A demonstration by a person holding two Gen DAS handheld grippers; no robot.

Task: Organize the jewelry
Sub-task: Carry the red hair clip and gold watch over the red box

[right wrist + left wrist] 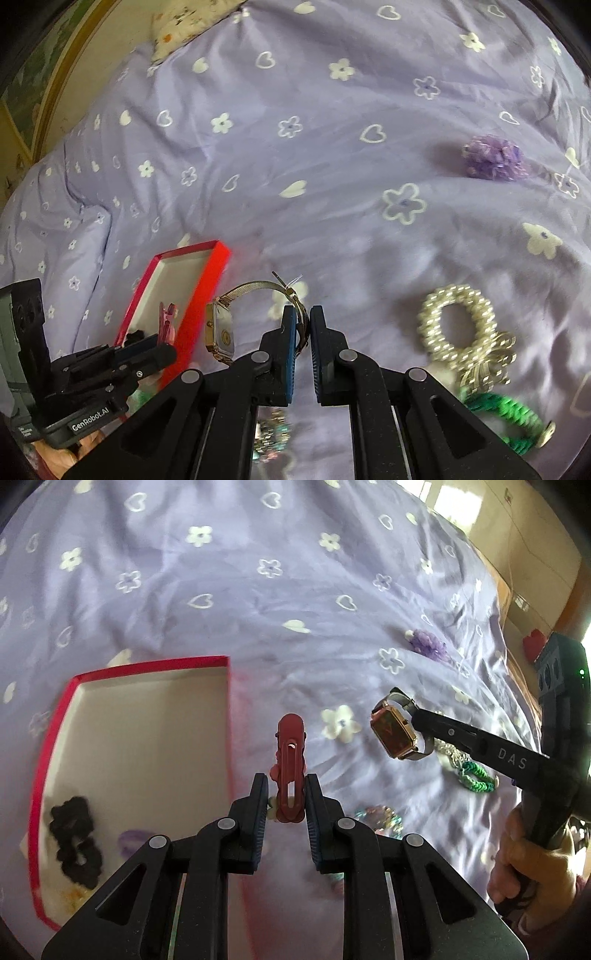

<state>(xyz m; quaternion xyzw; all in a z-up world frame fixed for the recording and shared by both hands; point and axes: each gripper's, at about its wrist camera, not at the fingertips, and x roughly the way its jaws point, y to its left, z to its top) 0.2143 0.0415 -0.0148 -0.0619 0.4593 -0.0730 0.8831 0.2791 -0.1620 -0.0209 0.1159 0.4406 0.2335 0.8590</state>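
My left gripper [286, 788] is shut on a dark red hair clip [290, 764], held above the bedspread just right of the red-rimmed box [147, 664]. The box holds a black scrunchie [75, 840] and a purple hair tie [131, 842]. My right gripper [303, 326] is shut on the mesh band of a gold square-faced watch [221, 332], lifted off the bed. In the left wrist view the watch [393, 734] hangs from the right gripper [415, 716] at the right. In the right wrist view the left gripper [162, 341] with the clip [167, 319] is beside the box [207, 288].
On the purple flowered bedspread [295, 166] lie a pearl scrunchie [458, 321], a green braided bracelet [506, 417], a purple fluffy hair tie [493, 157] and a beaded piece [380, 818] near the grippers. A person's hand [532, 871] grips the right tool. Wooden furniture stands at the far right.
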